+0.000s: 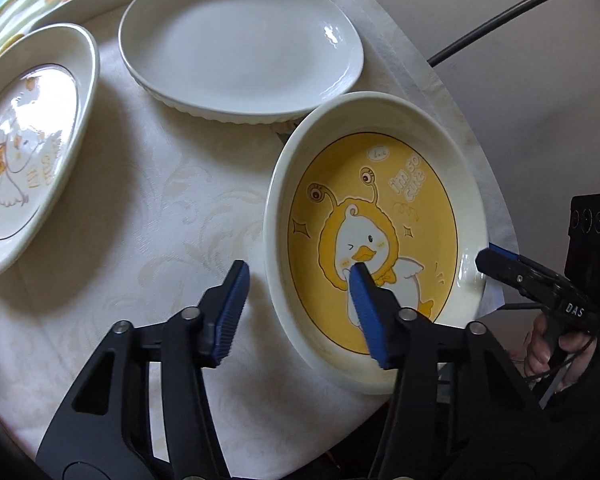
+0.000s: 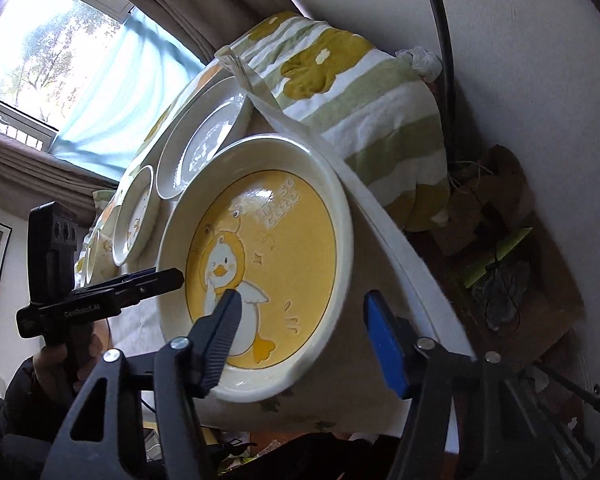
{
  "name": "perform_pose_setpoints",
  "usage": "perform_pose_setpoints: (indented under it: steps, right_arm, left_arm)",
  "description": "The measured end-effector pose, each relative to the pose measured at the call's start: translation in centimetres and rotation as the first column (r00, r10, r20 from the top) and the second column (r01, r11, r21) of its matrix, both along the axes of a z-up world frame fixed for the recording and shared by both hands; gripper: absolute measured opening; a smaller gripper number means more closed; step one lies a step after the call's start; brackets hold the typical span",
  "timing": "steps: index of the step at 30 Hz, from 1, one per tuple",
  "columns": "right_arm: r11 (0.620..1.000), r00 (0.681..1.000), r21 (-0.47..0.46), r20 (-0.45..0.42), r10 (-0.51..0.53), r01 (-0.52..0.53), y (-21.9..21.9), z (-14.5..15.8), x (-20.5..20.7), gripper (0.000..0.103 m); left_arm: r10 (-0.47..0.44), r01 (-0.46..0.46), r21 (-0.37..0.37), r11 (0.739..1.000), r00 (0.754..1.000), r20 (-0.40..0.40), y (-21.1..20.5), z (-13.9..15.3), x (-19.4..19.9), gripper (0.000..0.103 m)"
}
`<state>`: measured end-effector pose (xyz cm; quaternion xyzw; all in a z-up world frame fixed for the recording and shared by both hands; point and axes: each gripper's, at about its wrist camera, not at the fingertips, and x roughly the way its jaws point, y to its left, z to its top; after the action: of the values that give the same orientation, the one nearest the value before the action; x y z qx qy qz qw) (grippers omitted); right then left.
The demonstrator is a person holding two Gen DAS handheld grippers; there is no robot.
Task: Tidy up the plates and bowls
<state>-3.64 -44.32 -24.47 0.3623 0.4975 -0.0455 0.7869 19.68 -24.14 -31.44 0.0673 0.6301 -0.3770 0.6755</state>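
A yellow duck bowl (image 1: pixel 374 216) sits at the table's right edge; it fills the middle of the right wrist view (image 2: pixel 260 264). My left gripper (image 1: pixel 300 280) is open, its jaws astride the bowl's near-left rim, one finger inside, one outside. My right gripper (image 2: pixel 300 308) is open astride the bowl's opposite rim; it shows in the left wrist view (image 1: pixel 500 260) at the bowl's right edge. A plain white oval plate (image 1: pixel 240 40) lies behind the bowl. A white duck plate (image 1: pixel 24 148) lies at the left.
The table wears a cream patterned cloth (image 1: pixel 148 208). A green-and-yellow striped cloth bundle (image 2: pixel 360 92) lies beyond the bowl by the wall. A black cable (image 1: pixel 500 24) runs along the wall. Clutter lies on the floor (image 2: pixel 500 248) at the right.
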Motion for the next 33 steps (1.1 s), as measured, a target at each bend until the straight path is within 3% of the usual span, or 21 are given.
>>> perform_pose_setpoints:
  steps: [1, 2, 3, 6, 10, 25, 33]
  right_arm:
    - [1.0, 1.0, 0.0, -0.001, -0.005, 0.005, -0.2, -0.2, 0.1, 0.05]
    - [1.0, 1.0, 0.0, -0.002, -0.012, 0.012, -0.5, -0.4, 0.1, 0.043]
    - [1.0, 1.0, -0.004, -0.005, -0.018, 0.018, -0.7, -0.6, 0.1, 0.034]
    - [0.999, 0.999, -0.02, -0.009, -0.032, 0.032, -1.1, -1.1, 0.2, 0.023]
    - [1.0, 1.0, -0.024, 0.002, -0.018, 0.018, -0.9, -1.4, 0.7, 0.011]
    - [0.991, 0.999, -0.119, -0.013, 0.053, -0.054, 0.1, -1.2, 1.3, 0.011]
    - [0.981, 0.994, -0.165, 0.021, 0.108, -0.103, 1.2, 0.2, 1.6, 0.011]
  left_arm:
    - [-0.006, 0.006, 0.004, 1.0, 1.0, -0.004, -0.2, -0.4, 0.0, 0.03]
    - [-0.012, 0.012, 0.012, 1.0, 1.0, -0.006, -0.4, -0.6, 0.0, 0.026]
    - [-0.016, 0.016, 0.019, 1.0, 1.0, -0.001, -0.6, -0.8, -0.1, 0.025]
    - [-0.024, 0.024, 0.027, 0.999, 1.0, 0.016, -1.0, -1.2, -0.3, 0.018]
    - [-0.025, 0.024, 0.025, 0.999, 1.0, 0.015, -1.2, -1.3, -0.5, 0.018]
    - [-0.063, 0.059, 0.038, 0.998, 0.991, 0.116, -1.3, 0.4, -2.5, 0.018]
    - [-0.015, 0.013, 0.011, 1.0, 0.987, 0.162, 0.1, 2.5, -4.8, 0.018]
